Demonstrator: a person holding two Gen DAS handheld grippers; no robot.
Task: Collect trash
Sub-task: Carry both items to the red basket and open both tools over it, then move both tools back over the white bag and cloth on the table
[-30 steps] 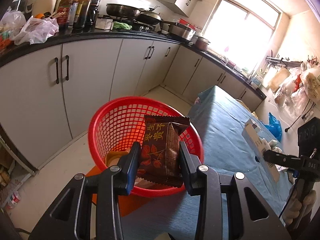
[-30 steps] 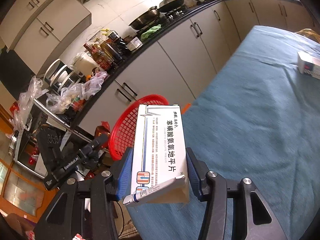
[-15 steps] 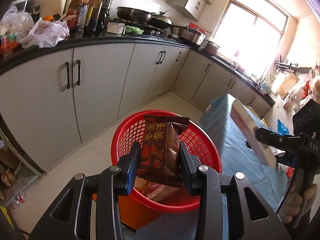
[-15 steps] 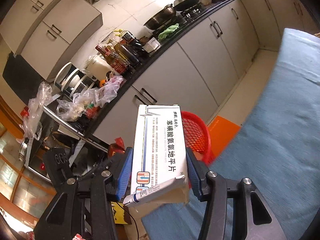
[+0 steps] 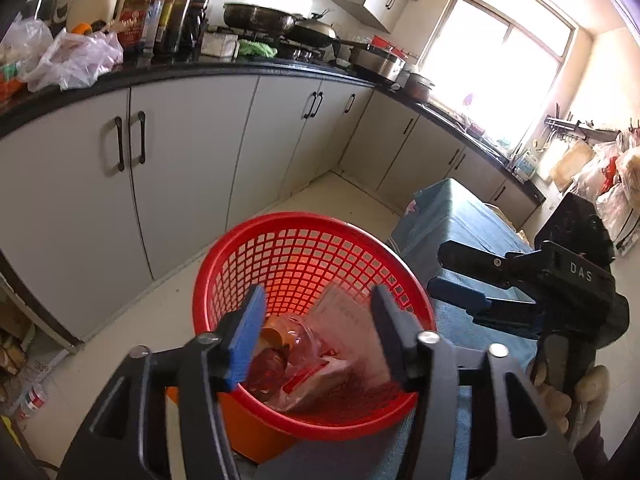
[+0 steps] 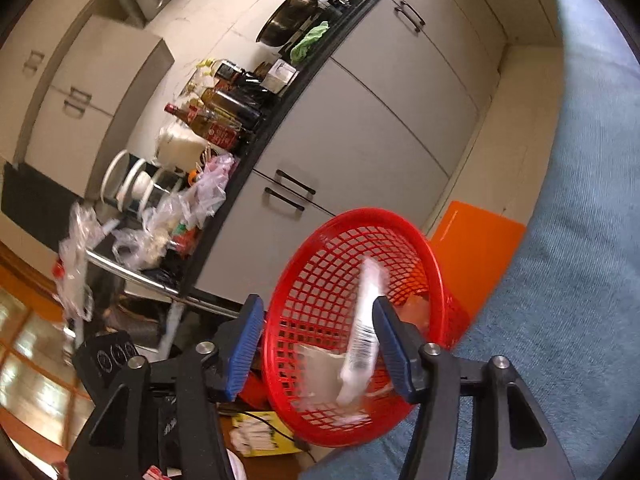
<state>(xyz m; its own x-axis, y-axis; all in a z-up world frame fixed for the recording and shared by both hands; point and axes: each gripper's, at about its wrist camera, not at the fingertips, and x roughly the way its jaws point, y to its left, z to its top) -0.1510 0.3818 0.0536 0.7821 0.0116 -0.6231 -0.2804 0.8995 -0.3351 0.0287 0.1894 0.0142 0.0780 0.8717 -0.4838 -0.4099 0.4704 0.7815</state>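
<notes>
Only in the left wrist view is the right gripper (image 5: 448, 276) seen from the side, borne by a hand (image 5: 560, 396) above the blue-clothed table (image 5: 452, 216), its fingers reaching toward the rim of the red basket (image 5: 240, 264). Only in the right wrist view is a white box (image 6: 364, 332) seen, blurred, inside the basket (image 6: 304, 320), just beside the right finger (image 6: 390, 344); whether it touches the pad cannot be told.

The basket stands at the table's edge, partly over an orange board (image 6: 476, 252), with bare floor (image 5: 320, 200) between it and the grey cabinets (image 5: 192, 160). Above the basket mouth there is open room.

The left gripper (image 5: 316, 328) is held over the basket with its jaws opening and nothing between them; below them, wrappers (image 5: 304, 368) lie on the basket's bottom. The right gripper (image 6: 316, 340) is seen with jaws opening as well, moderately wide, with no grip on the box. The trash lies in the basket.
</notes>
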